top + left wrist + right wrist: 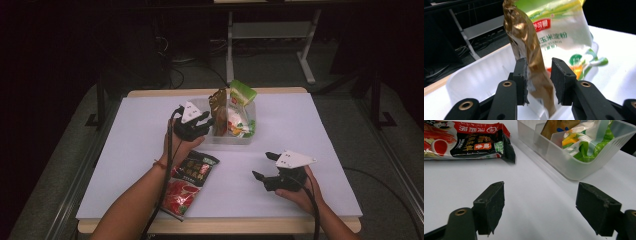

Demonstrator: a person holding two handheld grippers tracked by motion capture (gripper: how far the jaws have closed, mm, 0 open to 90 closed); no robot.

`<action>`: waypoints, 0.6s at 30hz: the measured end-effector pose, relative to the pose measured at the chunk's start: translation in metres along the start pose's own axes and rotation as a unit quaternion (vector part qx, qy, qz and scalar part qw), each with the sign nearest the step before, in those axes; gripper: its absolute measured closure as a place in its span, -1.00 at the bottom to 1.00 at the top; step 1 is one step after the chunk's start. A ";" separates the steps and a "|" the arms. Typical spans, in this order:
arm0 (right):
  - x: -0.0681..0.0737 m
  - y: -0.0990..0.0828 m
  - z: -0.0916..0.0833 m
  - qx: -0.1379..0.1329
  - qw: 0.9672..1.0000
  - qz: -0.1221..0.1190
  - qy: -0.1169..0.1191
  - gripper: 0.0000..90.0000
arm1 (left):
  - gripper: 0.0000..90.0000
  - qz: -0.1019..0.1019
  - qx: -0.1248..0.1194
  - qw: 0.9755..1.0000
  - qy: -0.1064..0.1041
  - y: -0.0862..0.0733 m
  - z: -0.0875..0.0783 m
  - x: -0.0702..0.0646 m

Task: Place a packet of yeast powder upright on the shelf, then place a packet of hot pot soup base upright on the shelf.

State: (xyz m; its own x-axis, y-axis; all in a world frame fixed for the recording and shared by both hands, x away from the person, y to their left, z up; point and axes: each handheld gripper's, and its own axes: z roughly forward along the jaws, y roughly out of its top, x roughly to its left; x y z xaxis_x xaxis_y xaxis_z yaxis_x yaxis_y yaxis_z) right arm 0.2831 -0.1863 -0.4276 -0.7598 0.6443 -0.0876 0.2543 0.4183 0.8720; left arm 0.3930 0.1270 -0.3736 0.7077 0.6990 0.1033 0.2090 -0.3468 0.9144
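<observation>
Nearest the high camera, a red-and-black sauce packet lies flat on the white worktop, partly under the person's left forearm. Beyond it, the left gripper reaches to the near-left corner of a clear plastic bin that sits toward the worktop's far side. Its view shows a crinkled gold-brown packet standing upright between its black fingers: the left finger lies against the wrapper, while a narrow gap shows beside the right finger, so the pair is loose around the packet rather than clamped on it. Behind the gold-brown packet, in the same bin, leans a green-and-white starch bag, its top rising above the rim.

At the near right of the worktop, the right gripper hovers low in the person's right hand, well apart from the bin, its fingers spread wide with bare worktop between them. From that gripper's view, the sauce packet lies at upper left and the bin at upper right.
</observation>
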 end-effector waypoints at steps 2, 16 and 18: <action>0.000 0.001 0.001 -0.001 1.000 0.000 0.002 -0.51 | 0.41 0.004 -0.001 1.000 -0.008 -0.002 -0.007 0.000; 0.003 0.001 0.005 0.006 1.000 -0.001 0.011 -0.50 | 0.07 0.075 0.022 0.996 -0.042 -0.023 -0.062 0.004; 0.003 0.000 0.006 0.008 1.000 0.002 0.012 -0.50 | 0.04 0.083 0.034 0.995 -0.038 -0.031 -0.072 0.008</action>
State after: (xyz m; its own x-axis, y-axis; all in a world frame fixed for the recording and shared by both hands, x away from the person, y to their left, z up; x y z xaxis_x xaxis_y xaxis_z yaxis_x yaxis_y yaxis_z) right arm 0.2848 -0.1805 -0.4304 -0.7732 0.6301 -0.0714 0.2671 0.4258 0.8645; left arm 0.3438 0.1882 -0.3734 0.7847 0.5798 0.2193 0.1275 -0.4971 0.8583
